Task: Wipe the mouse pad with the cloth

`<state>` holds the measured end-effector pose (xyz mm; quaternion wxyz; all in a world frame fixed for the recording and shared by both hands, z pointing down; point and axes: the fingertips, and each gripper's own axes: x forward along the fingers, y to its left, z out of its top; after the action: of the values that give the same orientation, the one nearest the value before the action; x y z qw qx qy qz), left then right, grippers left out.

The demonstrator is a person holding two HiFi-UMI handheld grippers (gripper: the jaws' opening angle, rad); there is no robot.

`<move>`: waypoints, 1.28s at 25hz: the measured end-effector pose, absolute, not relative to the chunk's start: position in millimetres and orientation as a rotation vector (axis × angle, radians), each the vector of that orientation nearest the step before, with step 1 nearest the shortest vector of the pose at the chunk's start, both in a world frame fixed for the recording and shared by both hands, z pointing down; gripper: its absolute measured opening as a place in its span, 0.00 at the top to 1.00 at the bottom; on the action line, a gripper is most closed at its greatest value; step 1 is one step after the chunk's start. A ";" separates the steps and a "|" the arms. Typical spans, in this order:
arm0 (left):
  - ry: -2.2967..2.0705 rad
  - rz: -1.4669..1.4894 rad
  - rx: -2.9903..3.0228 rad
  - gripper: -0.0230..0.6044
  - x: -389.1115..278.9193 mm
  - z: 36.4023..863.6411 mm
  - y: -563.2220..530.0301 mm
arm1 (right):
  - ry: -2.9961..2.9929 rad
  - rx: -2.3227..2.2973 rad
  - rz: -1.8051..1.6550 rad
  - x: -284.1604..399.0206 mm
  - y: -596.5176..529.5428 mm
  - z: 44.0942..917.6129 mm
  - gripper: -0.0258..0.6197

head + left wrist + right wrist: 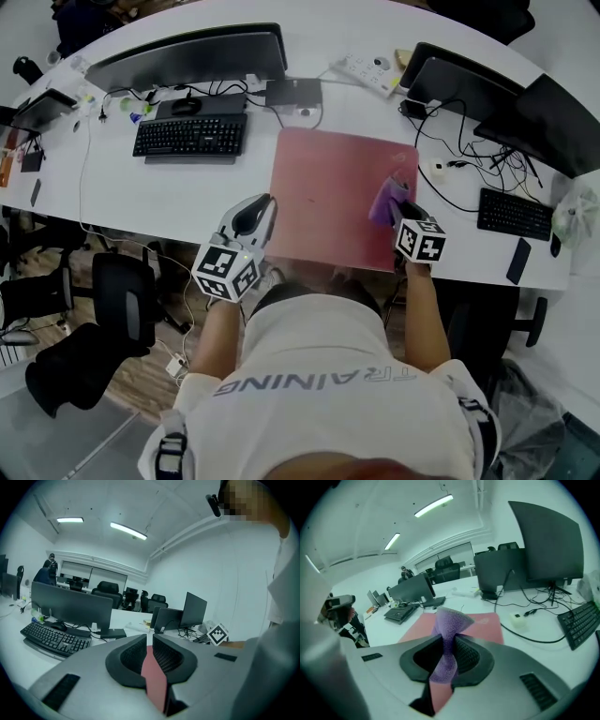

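Observation:
A pink mouse pad [328, 192] lies on the white desk [169, 202] in front of me. My right gripper [401, 208] hangs over the pad's right part, shut on a purple cloth [384, 201]. In the right gripper view the cloth [450, 620] bunches up between the jaws, with the pad [485, 623] beyond it. My left gripper [260, 214] sits at the pad's left front edge. Its jaws [149, 641] stand almost together with nothing between them, and a strip of the pad [155, 681] shows through the slit.
A black keyboard [190, 136] and a mouse [186, 107] lie to the left of the pad under a monitor [187, 54]. To the right are tangled cables [464, 155], another keyboard [514, 214], a phone [517, 261] and more monitors [553, 117]. A power strip [367, 70] lies behind the pad.

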<state>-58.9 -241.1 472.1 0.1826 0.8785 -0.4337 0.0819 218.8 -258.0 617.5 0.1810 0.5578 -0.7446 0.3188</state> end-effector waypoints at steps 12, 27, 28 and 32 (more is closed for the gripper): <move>-1.293 0.213 2.423 0.91 -182.7 475.4 -215.6 | -2.301 1.172 0.954 -26.1 -224.9 635.7 0.83; -1.442 0.255 2.287 0.91 -305.4 498.0 -167.2 | -2.208 0.884 0.966 -184.9 -211.2 707.1 0.83; -1.443 0.250 2.290 0.91 -306.8 497.5 -167.0 | -2.185 0.899 0.956 -181.2 -210.0 712.3 0.83; -1.421 0.238 2.312 0.91 -301.0 496.6 -170.7 | -2.111 0.953 0.943 -157.3 -204.8 724.9 0.83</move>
<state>-301.0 -170.7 496.6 0.2072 0.8304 -0.5102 0.0853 -157.3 -204.8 724.9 0.3149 0.3618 -0.8011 0.3580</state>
